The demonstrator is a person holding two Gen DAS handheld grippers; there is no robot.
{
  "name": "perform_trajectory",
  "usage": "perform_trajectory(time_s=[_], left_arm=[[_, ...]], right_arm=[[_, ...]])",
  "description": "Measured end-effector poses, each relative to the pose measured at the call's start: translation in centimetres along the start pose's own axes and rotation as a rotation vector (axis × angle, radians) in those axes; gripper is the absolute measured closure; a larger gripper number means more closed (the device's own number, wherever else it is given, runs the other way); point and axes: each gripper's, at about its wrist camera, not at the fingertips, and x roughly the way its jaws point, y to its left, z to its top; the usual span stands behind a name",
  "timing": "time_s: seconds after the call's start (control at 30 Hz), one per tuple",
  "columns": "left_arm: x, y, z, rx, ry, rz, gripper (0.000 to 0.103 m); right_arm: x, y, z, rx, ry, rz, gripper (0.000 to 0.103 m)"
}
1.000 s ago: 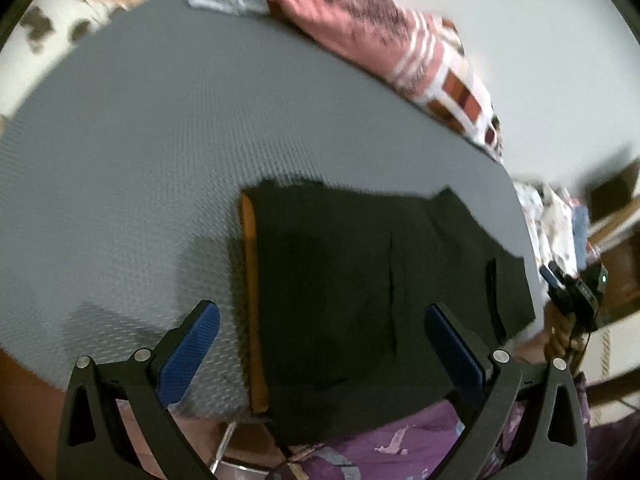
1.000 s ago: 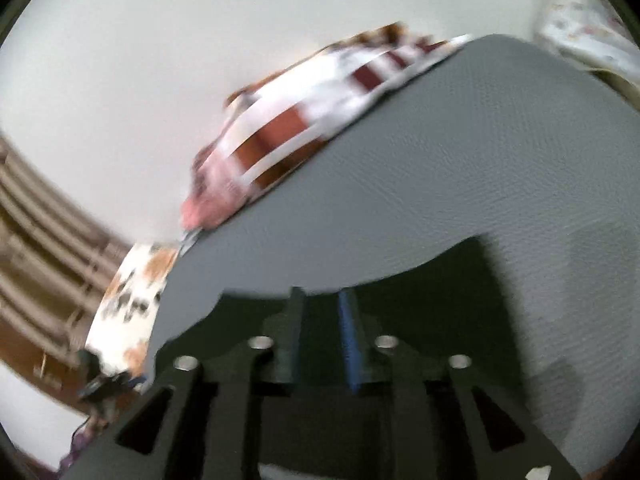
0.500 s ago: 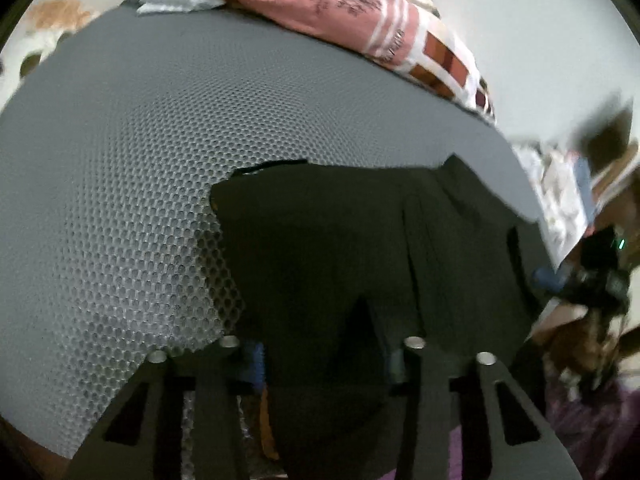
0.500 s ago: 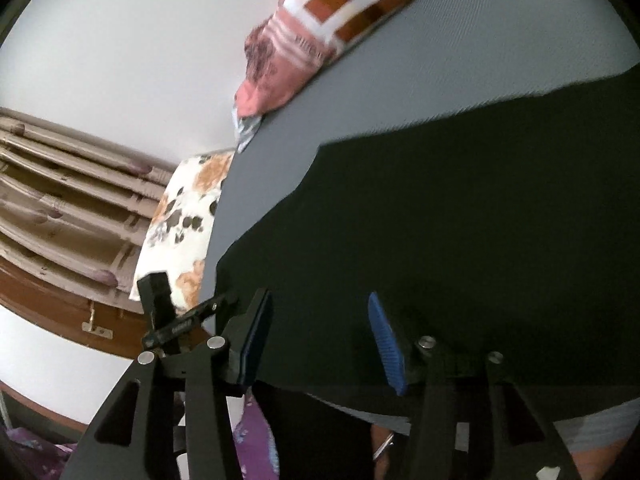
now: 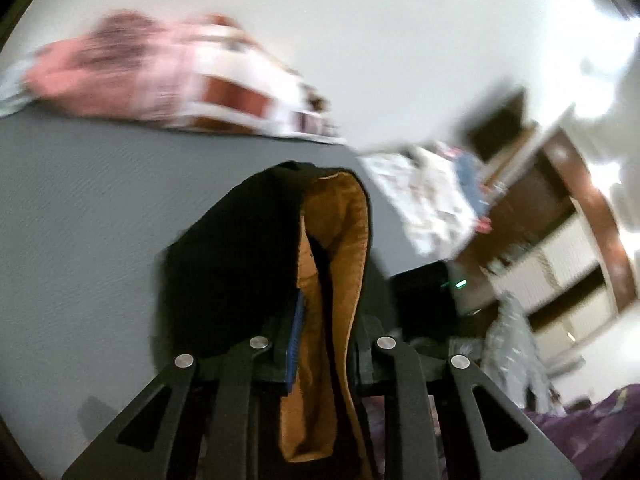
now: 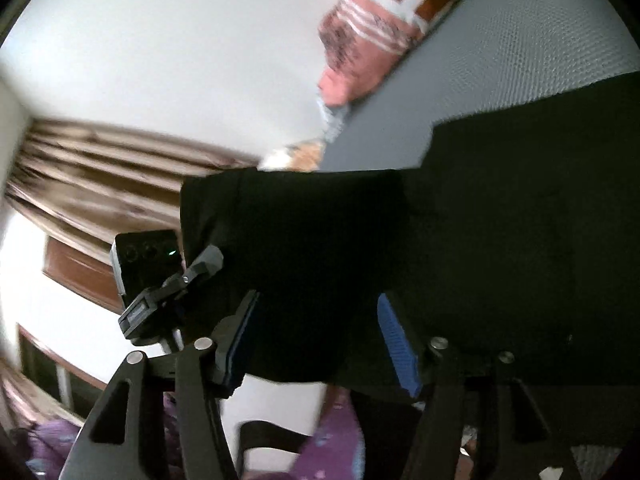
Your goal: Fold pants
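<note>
The black pants (image 5: 240, 256) with an orange-brown lining (image 5: 332, 264) are pinched in my left gripper (image 5: 320, 344) and lifted above the grey bed surface (image 5: 80, 200); the waist edge stands up between the shut fingers. In the right wrist view the pants (image 6: 500, 240) spread over the grey surface, and a lifted black fold hangs between the blue pads of my right gripper (image 6: 316, 340), whose jaws stand partly apart around the cloth. The other gripper's camera (image 6: 144, 260) shows at left.
A pink and brown checked blanket (image 5: 180, 80) lies at the far edge of the bed, also in the right wrist view (image 6: 380, 12). Patterned cloth (image 5: 432, 200) and wooden furniture (image 5: 560, 208) stand to the right. Purple fabric (image 6: 332, 440) is below.
My left gripper has shut on the pants' edge and lifted it, turning the orange lining up. My right gripper stays around the other edge, which has risen off the bed.
</note>
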Motion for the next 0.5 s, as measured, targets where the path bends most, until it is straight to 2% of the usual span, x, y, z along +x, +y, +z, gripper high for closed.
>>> perform_trajectory(time_s=[0.07,0.1,0.17,0.2,0.23,0.27,0.33,0.37,0.43,0.5], left_arm=[[3.6,-2.0,1.8,0.035,0.032,-0.037,0.083],[5.9,-2.9,2.7,0.051,0.053,-0.056,0.083],[8.4,-3.9,3.8,0.067,0.052,-0.135,0.081],[9.7,-4.3,4.4,0.059,0.071,-0.139,0.073],[11.1,-4.7,5.1,0.042,0.12,-0.12,0.056],[11.7,-4.8,5.4,0.028,0.144,-0.13,0.053],[11.5,-5.1,5.6,0.023,0.111,-0.153,0.047],[11.2,-5.3,5.6,0.034,0.097,-0.139,0.044],[10.1,-5.4,5.1,0.065,0.089,-0.101,0.033],[8.7,-4.6,4.2,0.054,0.072,-0.085,0.029]], right_arm=[[-3.0,-0.4,0.2,0.015,-0.059,0.055,0.03],[-4.4,-0.8,0.3,0.02,-0.089,0.058,0.021],[-7.4,-1.9,0.5,0.039,-0.148,0.032,0.017],[-8.5,-2.4,0.6,0.049,-0.159,0.02,0.017],[-9.5,-3.0,0.8,0.065,-0.173,-0.028,0.017],[-10.6,-4.0,0.9,0.081,-0.188,-0.055,0.017],[-12.5,-5.7,0.6,0.14,-0.216,-0.013,0.017],[-13.0,-6.3,0.7,0.164,-0.227,-0.008,0.017],[-13.4,-7.1,1.0,0.188,-0.225,-0.021,0.015],[-13.7,-7.4,1.0,0.201,-0.226,0.013,0.015]])
